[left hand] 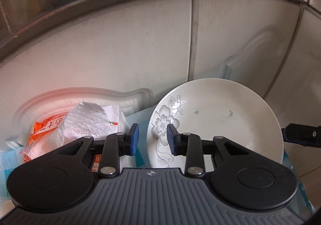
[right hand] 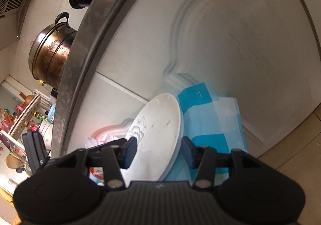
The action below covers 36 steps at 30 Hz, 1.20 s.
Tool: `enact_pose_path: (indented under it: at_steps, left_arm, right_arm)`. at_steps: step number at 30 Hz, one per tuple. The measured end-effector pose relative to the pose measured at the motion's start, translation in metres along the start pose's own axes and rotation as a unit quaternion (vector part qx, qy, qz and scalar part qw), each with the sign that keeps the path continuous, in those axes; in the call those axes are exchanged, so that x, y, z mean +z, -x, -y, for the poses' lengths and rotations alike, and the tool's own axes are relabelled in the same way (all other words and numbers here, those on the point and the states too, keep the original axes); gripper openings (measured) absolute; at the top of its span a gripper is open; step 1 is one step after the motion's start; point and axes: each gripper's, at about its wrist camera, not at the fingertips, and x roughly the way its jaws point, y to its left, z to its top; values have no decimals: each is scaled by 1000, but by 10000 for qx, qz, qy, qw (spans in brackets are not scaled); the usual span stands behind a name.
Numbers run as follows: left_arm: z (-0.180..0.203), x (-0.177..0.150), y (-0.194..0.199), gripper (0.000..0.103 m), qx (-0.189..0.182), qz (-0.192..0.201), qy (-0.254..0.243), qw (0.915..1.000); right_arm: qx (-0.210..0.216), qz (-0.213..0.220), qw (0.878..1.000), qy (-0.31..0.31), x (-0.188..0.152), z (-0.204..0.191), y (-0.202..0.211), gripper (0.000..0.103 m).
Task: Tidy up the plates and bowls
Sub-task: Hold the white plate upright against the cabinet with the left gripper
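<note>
1. I see the white floral plate (left hand: 216, 122) at 3 o'clock of my left gripper (left hand: 152, 139), against the white cabinet door (left hand: 120, 48).
2. My right gripper (right hand: 158, 151) straddles the plate's rim, fingers wide, not touching.
3. My left fingers are narrowly parted, holding nothing.
4. The orange packet (left hand: 43, 130) at 9 o'clock carries writing I can't read.
</note>
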Motion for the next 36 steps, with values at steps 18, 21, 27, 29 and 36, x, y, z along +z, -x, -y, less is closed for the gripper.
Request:
enact_pose_path:
  at_steps: [18, 21, 27, 29, 36]
  left_arm:
    - [0, -8, -21, 38, -433, -160, 46, 9989]
    - [-2, -9, -12, 35, -439, -52, 69, 9990]
    - [-1, -11, 5, 32, -546, 182, 257, 9980]
    - [-1, -12, 15, 32, -601, 275, 297, 9974]
    - [-5, -14, 54, 32, -754, 586, 514, 9941]
  right_arm:
    - [-70, -117, 9994, 316, -7, 0, -22, 41]
    - [-251, -55, 9981, 556, -9, -6, -21, 41]
    - [-327, 89, 9968, 730, -5, -15, -9, 41]
    - [-317, 160, 9964, 774, -2, -19, -1, 41]
    - [-315, 323, 9956, 821, 5, -33, 18, 41]
